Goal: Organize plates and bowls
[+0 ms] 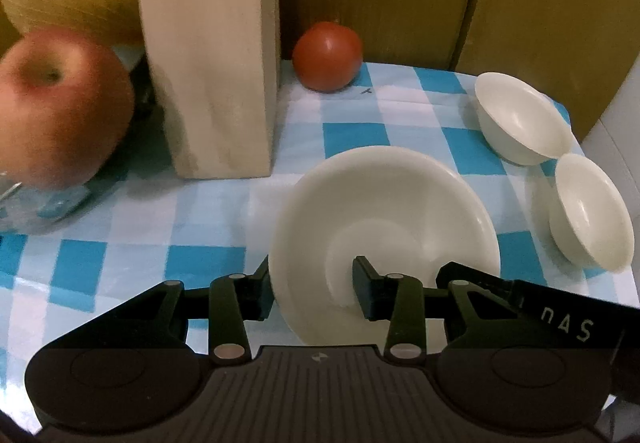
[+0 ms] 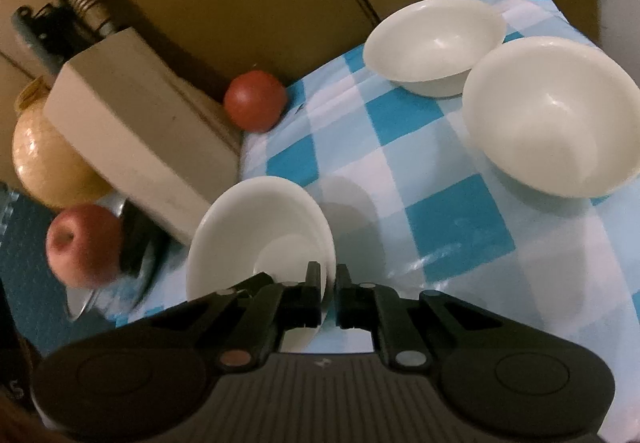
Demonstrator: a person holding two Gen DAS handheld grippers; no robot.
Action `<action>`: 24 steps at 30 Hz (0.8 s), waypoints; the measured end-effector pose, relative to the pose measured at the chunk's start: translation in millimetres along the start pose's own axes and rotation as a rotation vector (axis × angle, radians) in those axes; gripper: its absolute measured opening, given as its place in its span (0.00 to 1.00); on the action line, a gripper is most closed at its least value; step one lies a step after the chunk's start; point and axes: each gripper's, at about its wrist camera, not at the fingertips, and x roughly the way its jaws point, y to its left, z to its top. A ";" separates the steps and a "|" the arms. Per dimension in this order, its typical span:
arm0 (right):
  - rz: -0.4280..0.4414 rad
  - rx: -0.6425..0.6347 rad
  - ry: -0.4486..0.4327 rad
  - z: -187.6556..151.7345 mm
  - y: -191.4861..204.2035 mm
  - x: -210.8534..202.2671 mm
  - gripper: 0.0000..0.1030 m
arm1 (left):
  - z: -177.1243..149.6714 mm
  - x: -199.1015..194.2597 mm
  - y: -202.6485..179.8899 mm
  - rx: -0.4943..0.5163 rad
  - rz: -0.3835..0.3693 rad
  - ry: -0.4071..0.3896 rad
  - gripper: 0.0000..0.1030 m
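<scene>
White plate (image 2: 260, 239) is clamped by its rim in the right gripper (image 2: 329, 301); the left gripper (image 1: 314, 293) seems to pinch its opposite edge. Two bowls (image 2: 552, 115) sit right of it, so the right gripper is nearer.

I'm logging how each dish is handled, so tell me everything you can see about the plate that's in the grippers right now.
The plate is plain glossy white, ceramic by its look, with a broad sloping rim around a raised round center. It is tipped steeply on edge above the blue checked tablecloth. The right gripper pinches its rim; the left gripper straddles its edge, one finger against the center. It sits in front of the wooden block.
</scene>
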 end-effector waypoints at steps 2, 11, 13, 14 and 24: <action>0.008 -0.013 0.015 -4.8 2.5 -4.8 0.09 | -6.9 -8.4 1.1 0.017 0.003 -0.005 0.47; 0.045 -0.050 0.086 -28.4 7.8 -32.0 0.10 | -32.9 -41.4 1.3 0.056 0.027 -0.008 0.48; 0.055 -0.047 0.102 -31.5 6.7 -35.8 0.11 | -37.6 -47.8 0.1 0.060 0.030 -0.012 0.48; 0.059 -0.045 0.110 -33.2 6.2 -37.5 0.11 | -40.2 -51.0 -0.6 0.062 0.034 -0.012 0.48; 0.060 -0.075 0.153 -45.5 9.0 -42.5 0.11 | -59.1 -63.3 5.7 0.048 0.028 0.013 0.49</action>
